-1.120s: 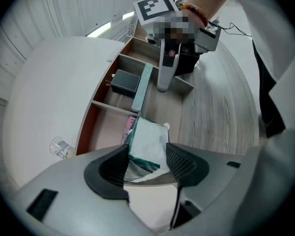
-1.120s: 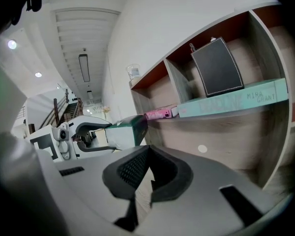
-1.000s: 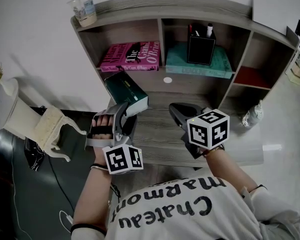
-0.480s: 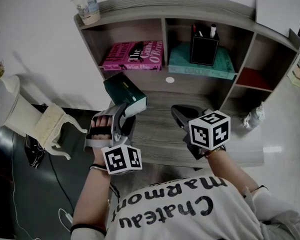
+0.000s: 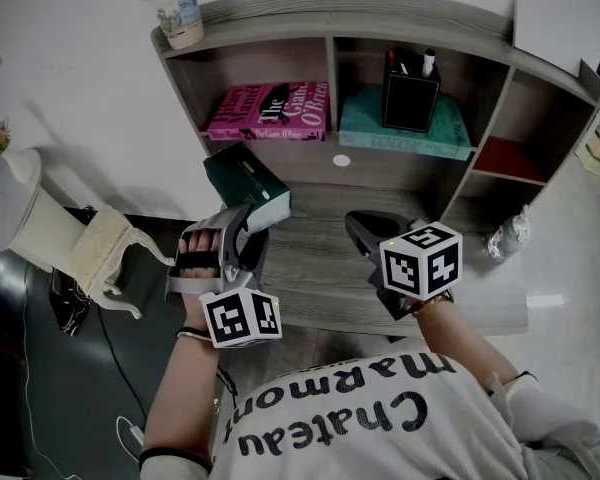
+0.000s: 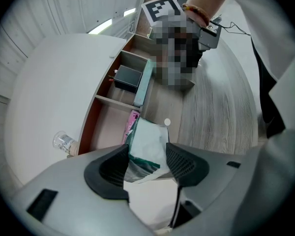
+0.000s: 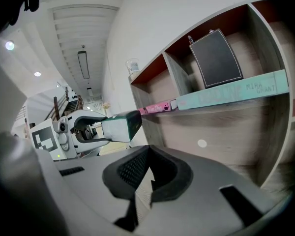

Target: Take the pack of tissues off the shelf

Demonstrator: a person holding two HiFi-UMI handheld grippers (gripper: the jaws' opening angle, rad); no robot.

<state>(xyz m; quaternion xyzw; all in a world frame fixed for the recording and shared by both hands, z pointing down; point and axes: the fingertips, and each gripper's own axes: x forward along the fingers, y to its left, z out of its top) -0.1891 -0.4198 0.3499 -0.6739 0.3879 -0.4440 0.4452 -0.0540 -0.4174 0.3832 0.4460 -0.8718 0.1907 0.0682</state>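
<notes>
left claw (image 5: pixel 248 226) clamps the pack of tissues (image 5: pixel 242 180) in front of the shelf (image 5: pixel 380 10); right claw (image 5: pixel 362 230) is clenched, empty.

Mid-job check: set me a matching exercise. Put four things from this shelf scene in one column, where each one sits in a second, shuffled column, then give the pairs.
Things:
1. tissue pack
2. pink book
3. black pen holder
4. plastic cup

Places:
A. on top of the shelf unit, at its left end
B. standing on the teal book
C. clamped between the jaws of the left gripper
D. lying flat in the upper left compartment

Pairs: 1-C, 2-D, 3-B, 4-A
</notes>
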